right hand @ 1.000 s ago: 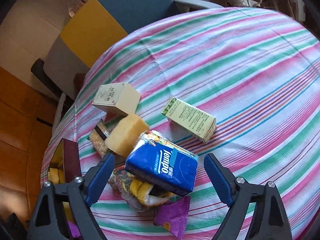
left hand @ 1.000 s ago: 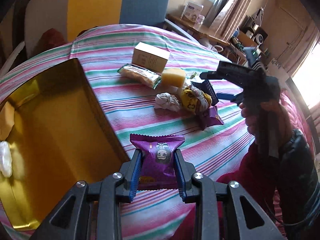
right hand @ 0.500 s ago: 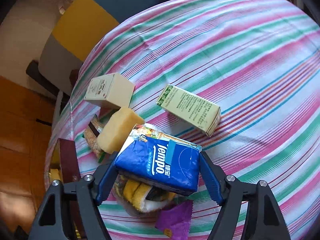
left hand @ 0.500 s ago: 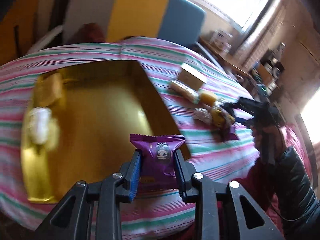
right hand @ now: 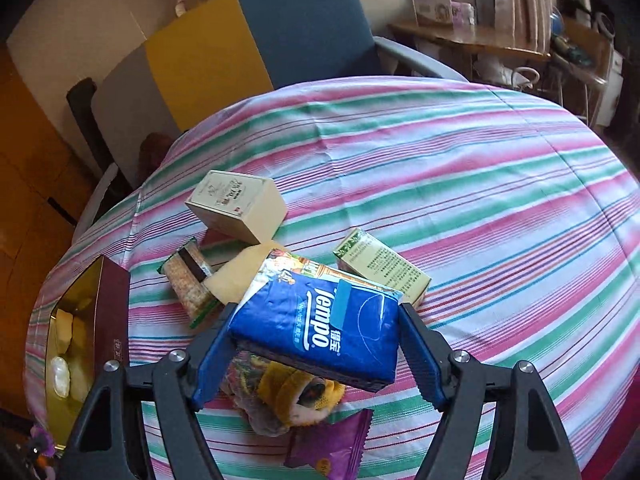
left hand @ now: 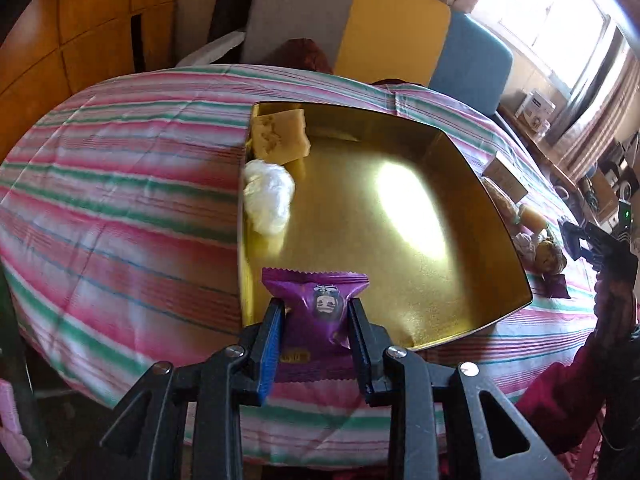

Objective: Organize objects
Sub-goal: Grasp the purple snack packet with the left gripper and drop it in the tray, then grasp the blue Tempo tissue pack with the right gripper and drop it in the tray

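Observation:
My left gripper is shut on a purple snack packet and holds it over the near edge of the gold tray. In the tray lie a yellow cake piece and a white wrapped ball. My right gripper is shut on a blue Tempo tissue pack, lifted above a pile of things. The tray shows at the left of the right wrist view.
Under the tissue pack lie a yellow-patterned cloth bundle, a purple packet, a green box, a cream box, a grain bar and a yellow sponge. Chairs stand behind the striped table.
My left gripper has swung left with the purple packet, from beside the tray to over its near edge. My right gripper closed on the tissue pack and raised it.

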A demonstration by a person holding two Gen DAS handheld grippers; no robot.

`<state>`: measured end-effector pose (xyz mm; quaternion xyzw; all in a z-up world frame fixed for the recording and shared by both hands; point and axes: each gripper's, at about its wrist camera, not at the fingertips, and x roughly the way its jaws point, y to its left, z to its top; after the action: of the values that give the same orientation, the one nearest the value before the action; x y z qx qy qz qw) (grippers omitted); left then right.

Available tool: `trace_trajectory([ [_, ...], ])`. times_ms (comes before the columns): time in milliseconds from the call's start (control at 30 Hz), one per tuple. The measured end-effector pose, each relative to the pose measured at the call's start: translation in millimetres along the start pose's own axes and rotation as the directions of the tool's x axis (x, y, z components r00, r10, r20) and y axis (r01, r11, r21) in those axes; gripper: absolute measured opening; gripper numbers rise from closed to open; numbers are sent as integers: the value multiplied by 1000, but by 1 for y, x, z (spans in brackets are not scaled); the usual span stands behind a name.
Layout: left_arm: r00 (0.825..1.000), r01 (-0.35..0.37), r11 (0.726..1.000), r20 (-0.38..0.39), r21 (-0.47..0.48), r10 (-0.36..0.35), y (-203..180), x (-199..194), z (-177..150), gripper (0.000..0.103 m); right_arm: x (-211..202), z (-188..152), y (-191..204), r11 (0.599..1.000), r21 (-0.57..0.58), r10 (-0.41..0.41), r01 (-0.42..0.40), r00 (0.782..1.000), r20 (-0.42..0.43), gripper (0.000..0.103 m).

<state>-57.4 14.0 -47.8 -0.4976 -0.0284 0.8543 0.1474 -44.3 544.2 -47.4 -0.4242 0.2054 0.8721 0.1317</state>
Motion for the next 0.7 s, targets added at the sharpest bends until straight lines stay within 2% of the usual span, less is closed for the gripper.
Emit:
trace_trajectory([
  [100,1000,-15,999,-4,35,15,-6,11,10,32,-1,-1,3,1000,-11,4,-4,1000,8,77],
  [200,998,-61,997,-30,49,63,-6,27,19,32,-2,-1,4,1000,-16,-2,2,1000,12,77],
  [333,992,-118,992,-40,49,120,-3,35,22,43,-2,-1,3,1000,-16,-2,3,1000,18,77],
  [533,993,-117,993,-20,22,117,1,20,15,43,-4,1,1,1000,-15,-10,11,999,32,77],
  [700,995,-92,995,36,-44,94,13,-5,9,43,-11,1,4,1000,-18,2,-1,998,63,77],
])
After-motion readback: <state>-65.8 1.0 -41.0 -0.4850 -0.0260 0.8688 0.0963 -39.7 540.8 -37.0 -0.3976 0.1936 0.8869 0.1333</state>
